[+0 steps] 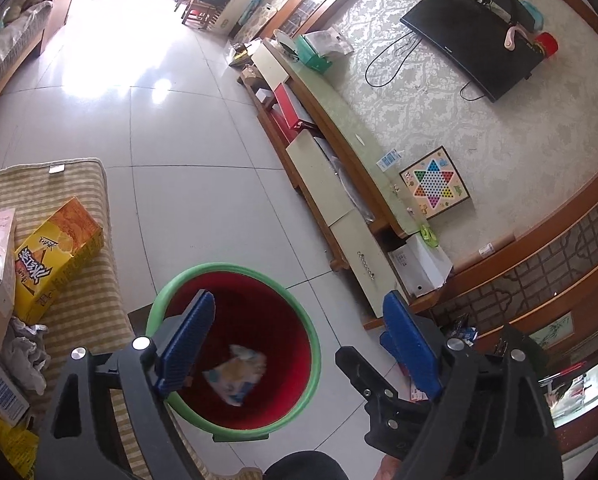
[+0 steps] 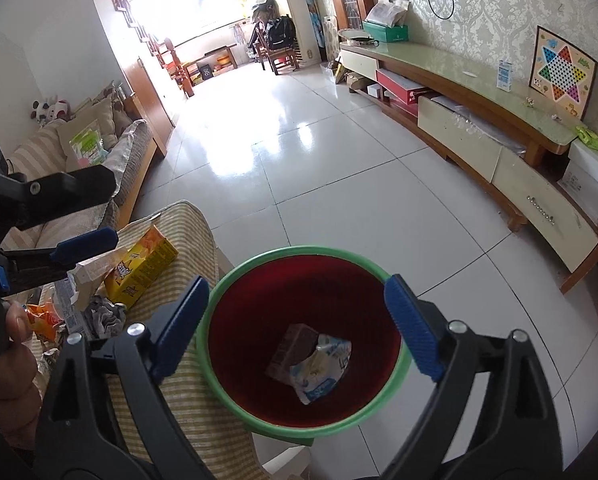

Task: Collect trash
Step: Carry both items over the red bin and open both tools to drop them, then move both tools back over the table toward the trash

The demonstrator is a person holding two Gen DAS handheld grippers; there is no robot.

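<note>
A red bin with a green rim (image 1: 314, 344) (image 2: 399, 376) stands on the tiled floor beside a striped table (image 1: 87, 300) (image 2: 195, 392). A blue-white wrapper (image 1: 237, 376) (image 2: 323, 368) and a brown carton (image 2: 291, 348) lie at its bottom. My left gripper (image 1: 299, 348) is open and empty above the bin; it also shows at the left in the right wrist view (image 2: 87, 246). My right gripper (image 2: 299, 320) is open and empty over the bin. On the table lie a yellow box (image 1: 55, 256) (image 2: 143, 268), crumpled paper (image 1: 25, 346) (image 2: 105, 314) and an orange wrapper (image 2: 45, 320).
A long low TV cabinet (image 1: 339, 148) (image 2: 479, 120) runs along the right wall, with a checkers board (image 1: 435, 184) (image 2: 561, 72) on it. A sofa (image 2: 99, 148) stands at the left. A white box (image 1: 419, 264) sits on the floor by the cabinet's end.
</note>
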